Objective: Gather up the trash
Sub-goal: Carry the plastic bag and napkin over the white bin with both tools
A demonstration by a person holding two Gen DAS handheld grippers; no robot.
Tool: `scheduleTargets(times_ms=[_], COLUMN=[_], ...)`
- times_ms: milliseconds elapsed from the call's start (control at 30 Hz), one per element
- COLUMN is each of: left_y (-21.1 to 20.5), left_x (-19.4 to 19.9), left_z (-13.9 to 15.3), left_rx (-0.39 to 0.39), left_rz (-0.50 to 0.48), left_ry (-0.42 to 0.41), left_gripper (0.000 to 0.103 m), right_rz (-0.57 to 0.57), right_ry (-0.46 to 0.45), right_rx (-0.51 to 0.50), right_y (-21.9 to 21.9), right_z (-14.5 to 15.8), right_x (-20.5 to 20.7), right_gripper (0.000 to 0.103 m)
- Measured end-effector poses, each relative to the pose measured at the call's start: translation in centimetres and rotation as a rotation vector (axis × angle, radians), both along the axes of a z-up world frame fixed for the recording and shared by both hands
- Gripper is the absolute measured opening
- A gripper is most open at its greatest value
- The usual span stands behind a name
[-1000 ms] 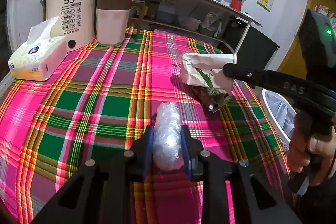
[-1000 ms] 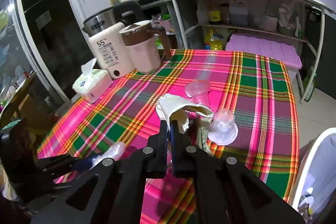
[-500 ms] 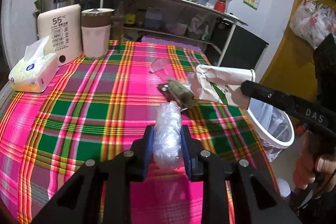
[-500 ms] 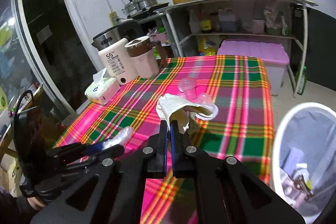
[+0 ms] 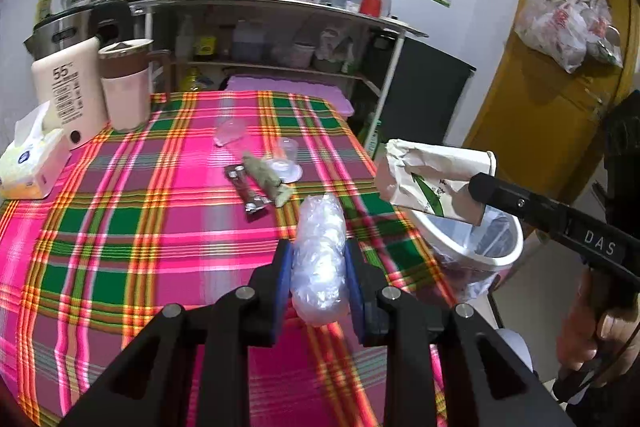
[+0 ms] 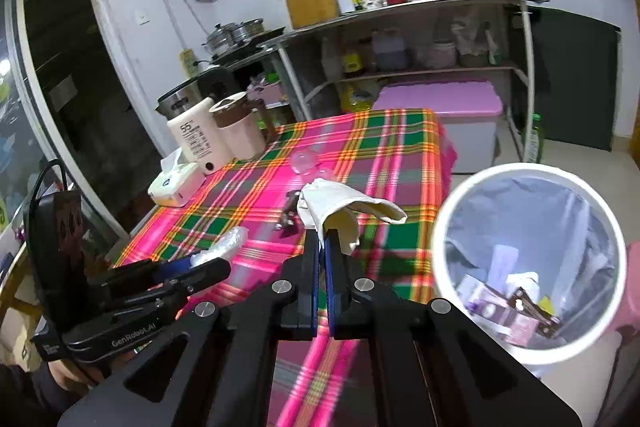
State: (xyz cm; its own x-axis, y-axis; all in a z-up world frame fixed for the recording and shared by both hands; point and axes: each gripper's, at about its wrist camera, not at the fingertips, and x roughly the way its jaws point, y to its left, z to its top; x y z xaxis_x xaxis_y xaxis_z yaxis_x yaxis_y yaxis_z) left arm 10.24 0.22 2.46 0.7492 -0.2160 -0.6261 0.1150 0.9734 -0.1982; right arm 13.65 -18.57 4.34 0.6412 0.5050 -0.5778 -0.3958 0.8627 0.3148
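My left gripper [image 5: 319, 259] is shut on a crumpled clear plastic wrap [image 5: 319, 251], held above the plaid table's near right part; the wrap also shows in the right wrist view [image 6: 224, 245]. My right gripper [image 6: 322, 241] is shut on a white paper bag [image 6: 344, 205] with a green print [image 5: 430, 183], held in the air by the table's right edge, beside the white trash bin [image 5: 486, 259]. The bin [image 6: 476, 341] has a clear liner and holds several wrappers. On the table lie a dark wrapper with green scraps [image 5: 260, 183] and two clear plastic cups [image 5: 230, 131].
A tissue box [image 5: 28, 163], a white kettle base [image 5: 66, 99] and a pink-and-brown jug [image 5: 124, 83] stand at the table's far left. A metal shelf with bottles [image 5: 280, 27] and a pink-lidded bin [image 6: 440, 107] stand behind. A wooden door [image 5: 560, 87] is at right.
Both grippers have lifted and swung right toward the bin, carrying the plastic wrap and the paper bag. The bin has come fully into view; the dark wrapper stays on the table.
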Motion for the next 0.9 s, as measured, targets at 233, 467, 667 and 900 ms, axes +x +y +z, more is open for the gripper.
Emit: scheduleTargets(times_ms=[233, 467, 667, 900], left_y=[-2.7, -5.7, -8.3, -10.5], left_x=[0.8, 2.0, 2.9, 4.1], left_z=[0.4, 0.5, 0.6, 0.4], left_rx=[0.001, 0.008, 0.016, 0.023], left_rz=[-0.059, -0.125, -0.178, -0.222], left_ry=[0.0, 0.003, 0.003, 0.008], left_gripper=[0.027, 0.027, 0.027, 0.027], right_rz=[-0.062, -0.137, -0.202, -0.259], right_ry=[-0.001, 0.002, 0.014, 0.029], right_rx=[0.003, 0.006, 0.006, 0.008], right_y=[-2.7, -6.0, -8.7, -11.3], right_z=[-0.1, -0.3, -0.8, -1.4], right_x=[-0.8, -1.2, -1.3, -1.0], right_gripper=[0.003, 0.003, 0.003, 0.003])
